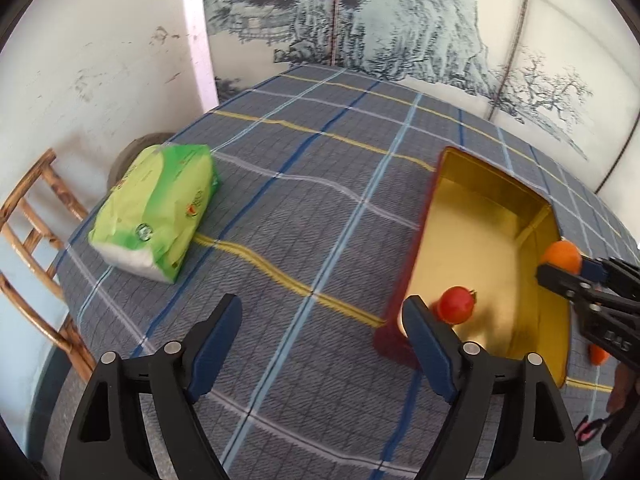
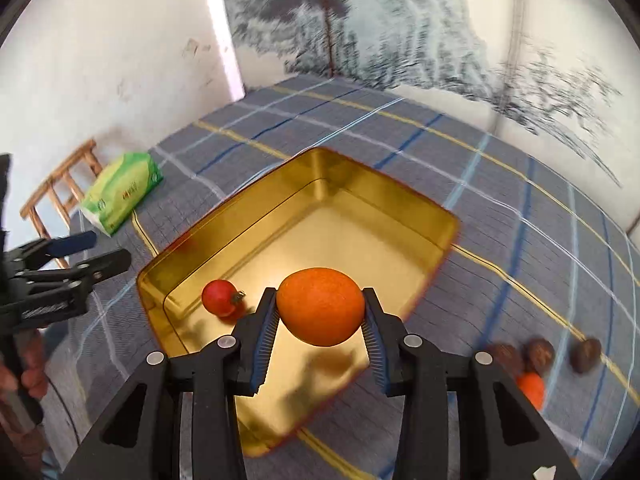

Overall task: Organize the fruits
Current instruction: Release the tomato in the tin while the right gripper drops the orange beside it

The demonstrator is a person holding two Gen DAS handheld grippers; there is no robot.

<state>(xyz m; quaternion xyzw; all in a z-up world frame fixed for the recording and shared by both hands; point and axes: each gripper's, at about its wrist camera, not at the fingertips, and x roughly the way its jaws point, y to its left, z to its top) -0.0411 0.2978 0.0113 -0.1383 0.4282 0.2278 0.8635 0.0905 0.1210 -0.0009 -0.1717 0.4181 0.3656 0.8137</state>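
Blurrily, dark fruits (image 2: 540, 354) beside tin (image 2: 248, 216); type unclear.

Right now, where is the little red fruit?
The little red fruit lies inside the gold tin, in its near left corner, just left of the orange.

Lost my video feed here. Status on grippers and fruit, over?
Right gripper shut on orange, above gold tin. Left gripper open, empty. Red fruit in tin. Second orange and brown fruits wait on table. Drop path clear.

A home room: checked tablecloth (image 1: 304, 208), bamboo chair (image 1: 36, 216), landscape mural (image 1: 400, 20)
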